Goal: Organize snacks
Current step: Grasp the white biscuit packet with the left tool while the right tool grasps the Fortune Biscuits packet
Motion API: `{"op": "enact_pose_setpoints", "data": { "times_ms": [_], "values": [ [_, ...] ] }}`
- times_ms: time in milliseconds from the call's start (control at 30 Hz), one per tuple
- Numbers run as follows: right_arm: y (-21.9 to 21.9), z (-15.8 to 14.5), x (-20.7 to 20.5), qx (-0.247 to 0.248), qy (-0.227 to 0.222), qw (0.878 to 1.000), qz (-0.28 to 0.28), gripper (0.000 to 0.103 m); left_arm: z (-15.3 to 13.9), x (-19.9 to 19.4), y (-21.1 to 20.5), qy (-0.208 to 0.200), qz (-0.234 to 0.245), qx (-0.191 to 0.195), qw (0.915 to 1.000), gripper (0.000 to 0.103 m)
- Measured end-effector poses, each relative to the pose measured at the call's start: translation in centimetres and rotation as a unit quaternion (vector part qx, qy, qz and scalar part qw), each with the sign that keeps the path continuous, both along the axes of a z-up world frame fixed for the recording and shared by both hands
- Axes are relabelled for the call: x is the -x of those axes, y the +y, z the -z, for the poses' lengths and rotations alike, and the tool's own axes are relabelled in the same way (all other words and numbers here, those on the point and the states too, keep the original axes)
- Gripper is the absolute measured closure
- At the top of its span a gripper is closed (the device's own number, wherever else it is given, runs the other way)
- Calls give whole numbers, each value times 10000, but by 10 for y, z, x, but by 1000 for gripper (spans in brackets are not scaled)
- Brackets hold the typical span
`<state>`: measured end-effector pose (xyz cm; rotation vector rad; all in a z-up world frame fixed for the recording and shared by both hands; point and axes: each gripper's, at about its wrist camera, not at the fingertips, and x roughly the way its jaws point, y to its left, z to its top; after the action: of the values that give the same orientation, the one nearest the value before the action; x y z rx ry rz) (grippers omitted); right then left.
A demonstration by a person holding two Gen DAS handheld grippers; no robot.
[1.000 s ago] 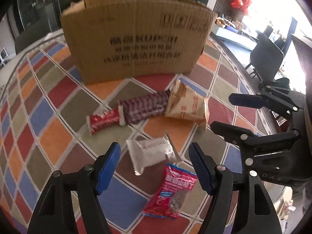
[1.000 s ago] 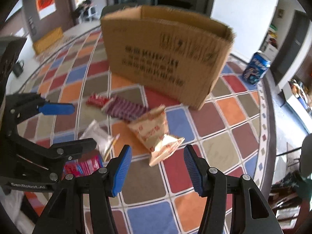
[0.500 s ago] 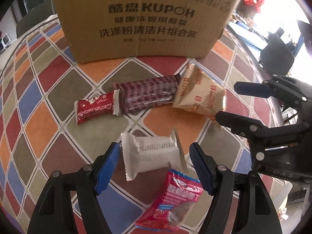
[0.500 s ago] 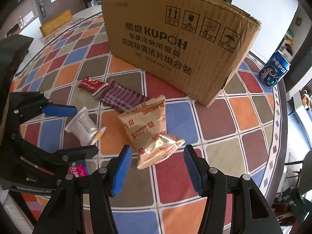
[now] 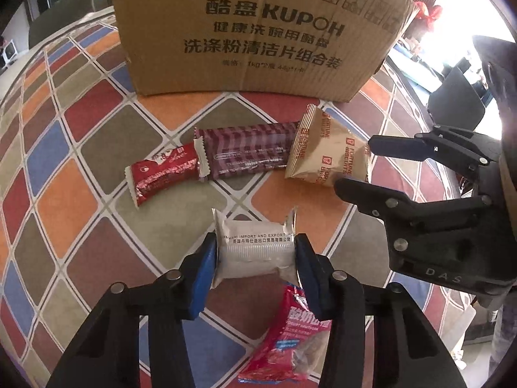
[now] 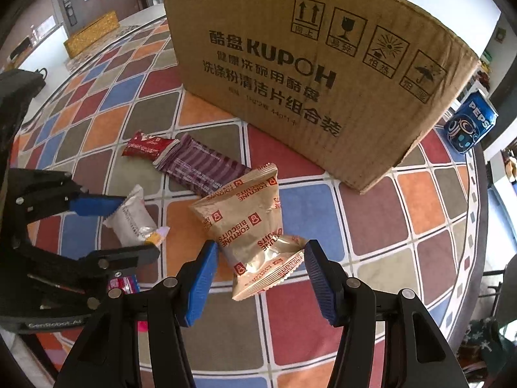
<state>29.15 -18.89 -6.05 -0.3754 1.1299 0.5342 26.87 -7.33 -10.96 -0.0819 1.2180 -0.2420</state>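
The left gripper (image 5: 255,252) has just been closing its jaws, and their blue pads now pinch the white snack packet (image 5: 253,249) at both ends on the bench (image 5: 74,200). The right gripper (image 6: 260,268) holds its jaws spread around the tan Fortune Biscuits bag (image 6: 248,223), pads clear of it. Beyond lie a maroon bar (image 5: 248,155), a red packet (image 5: 163,174) and the cardboard box (image 5: 258,32).

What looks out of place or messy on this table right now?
The snacks lie loose on the cloth, not in the cardboard box. The biscuit bag is crumpled and tilted, the purple bar overlaps the small red bar's end, and a Pepsi can leans behind the box. Nothing is spilled or torn.
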Motion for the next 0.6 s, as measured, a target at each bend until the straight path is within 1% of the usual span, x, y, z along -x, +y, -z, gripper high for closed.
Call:
{"op": "enact_pose_setpoints", "data": {
  "times_ms": [167,200,233,300,333,467,567,600],
  "values": [
    [10,-3,-1,196,-162,9996,-139,47,-7,2,14,-106,-65,32,9999,56],
    [13,-3,-1,297,-204,9991,-212,45,-9,2,15,-121,-74,44,9999,56],
    [17,-3,-1,448,-237,9981,-337,39,-11,1,15,-137,-88,59,9999,56],
    [24,-3,-2,640,-347,9963,-461,38,-12,1,18,-157,-108,82,9998,56],
    [27,-2,-3,703,-322,9957,-511,38,-14,1,21,-165,-115,95,9998,56],
    [33,3,-8,691,-143,9961,-536,38,-15,3,25,-189,-114,101,9997,56],
    [34,6,-8,756,-116,9957,-522,38,-17,7,28,-218,-98,95,9997,56],
    [34,7,-7,765,-98,9957,-504,40,-16,7,25,-228,-87,84,9997,56]
  ]
}}
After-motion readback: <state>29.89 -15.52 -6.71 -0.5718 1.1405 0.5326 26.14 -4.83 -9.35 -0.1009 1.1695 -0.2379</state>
